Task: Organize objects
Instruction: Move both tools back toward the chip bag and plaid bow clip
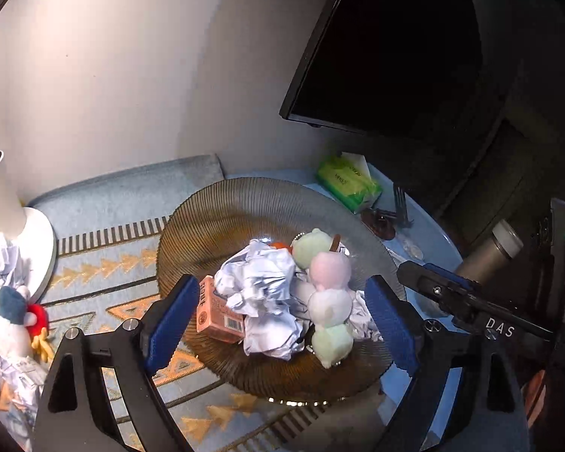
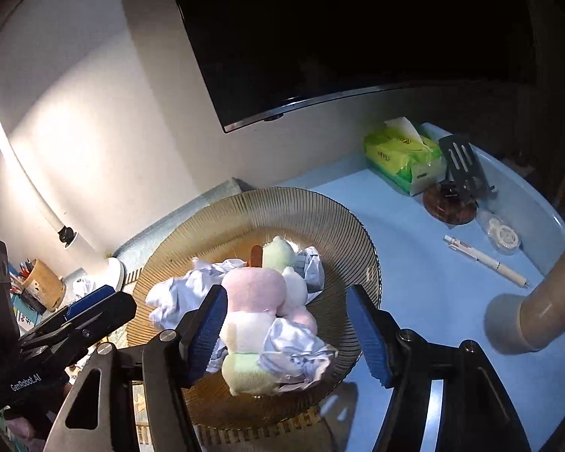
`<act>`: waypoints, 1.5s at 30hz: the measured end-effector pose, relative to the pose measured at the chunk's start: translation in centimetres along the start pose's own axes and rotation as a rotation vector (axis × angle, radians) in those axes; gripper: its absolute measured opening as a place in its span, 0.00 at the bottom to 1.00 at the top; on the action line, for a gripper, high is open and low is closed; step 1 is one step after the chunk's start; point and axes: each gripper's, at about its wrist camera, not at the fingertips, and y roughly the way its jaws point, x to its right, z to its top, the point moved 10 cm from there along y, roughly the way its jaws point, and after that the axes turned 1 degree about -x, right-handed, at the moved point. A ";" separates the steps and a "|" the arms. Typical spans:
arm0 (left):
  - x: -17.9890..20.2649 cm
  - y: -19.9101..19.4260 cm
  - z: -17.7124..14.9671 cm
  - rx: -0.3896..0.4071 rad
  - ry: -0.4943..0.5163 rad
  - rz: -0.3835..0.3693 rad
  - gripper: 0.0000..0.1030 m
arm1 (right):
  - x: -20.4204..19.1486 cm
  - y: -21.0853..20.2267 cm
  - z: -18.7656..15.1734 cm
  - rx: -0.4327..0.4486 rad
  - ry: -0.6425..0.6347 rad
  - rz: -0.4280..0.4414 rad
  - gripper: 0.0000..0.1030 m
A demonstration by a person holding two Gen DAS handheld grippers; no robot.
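Observation:
A ribbed amber glass plate (image 1: 222, 218) (image 2: 331, 218) holds crumpled white paper (image 1: 260, 290) (image 2: 173, 293), a pastel plush dango skewer (image 1: 329, 290) (image 2: 256, 293) and a pink box (image 1: 216, 312). My left gripper (image 1: 278, 320) is open, its blue pads on either side of the pile just above the plate. My right gripper (image 2: 288, 324) is open too, its jaws either side of the plush and a paper ball (image 2: 297, 350). Each gripper shows in the other's view: the right one (image 1: 452, 290) and the left one (image 2: 79, 312).
A green tissue pack (image 1: 348, 182) (image 2: 403, 154), spatula (image 2: 465, 165), coaster (image 2: 448, 207), tape dispenser (image 2: 503, 235), pen (image 2: 486, 260) and a beige bottle (image 2: 538, 316) lie on the blue table. A lamp base (image 1: 30, 248), plush bird (image 1: 9, 320) and paper balls sit left. A monitor (image 2: 339, 37) hangs behind.

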 end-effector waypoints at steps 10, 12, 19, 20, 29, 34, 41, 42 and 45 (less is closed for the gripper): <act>-5.1 -15.7 -2.2 0.197 0.020 0.196 0.94 | -10.6 -5.6 -3.5 0.019 -0.196 0.155 0.65; -7.2 -19.9 -2.9 0.264 0.001 0.282 0.99 | -12.9 -6.5 -4.4 0.022 -0.228 0.198 0.65; -18.9 -26.8 -11.0 0.291 -0.208 0.586 0.99 | -19.1 -3.6 -11.8 -0.079 -0.282 0.281 0.66; -20.6 -26.5 -12.8 0.266 -0.237 0.612 0.99 | -19.6 -2.4 -13.4 -0.103 -0.293 0.278 0.66; -27.1 -24.3 -19.2 0.199 -0.338 0.657 0.97 | -22.6 3.2 -20.5 -0.149 -0.496 0.224 0.66; -26.8 -24.3 -19.6 0.197 -0.326 0.672 0.97 | -22.6 3.5 -20.2 -0.154 -0.490 0.225 0.66; -27.2 -24.7 -19.9 0.215 -0.374 0.631 0.98 | -28.4 4.9 -23.1 -0.336 -0.322 0.309 0.66; -27.2 -24.9 -20.0 0.225 -0.384 0.613 0.98 | -29.4 5.1 -23.2 -0.332 -0.313 0.308 0.66; -27.4 -25.5 -20.1 0.254 -0.413 0.570 0.98 | -31.6 5.8 -23.2 -0.317 -0.288 0.270 0.66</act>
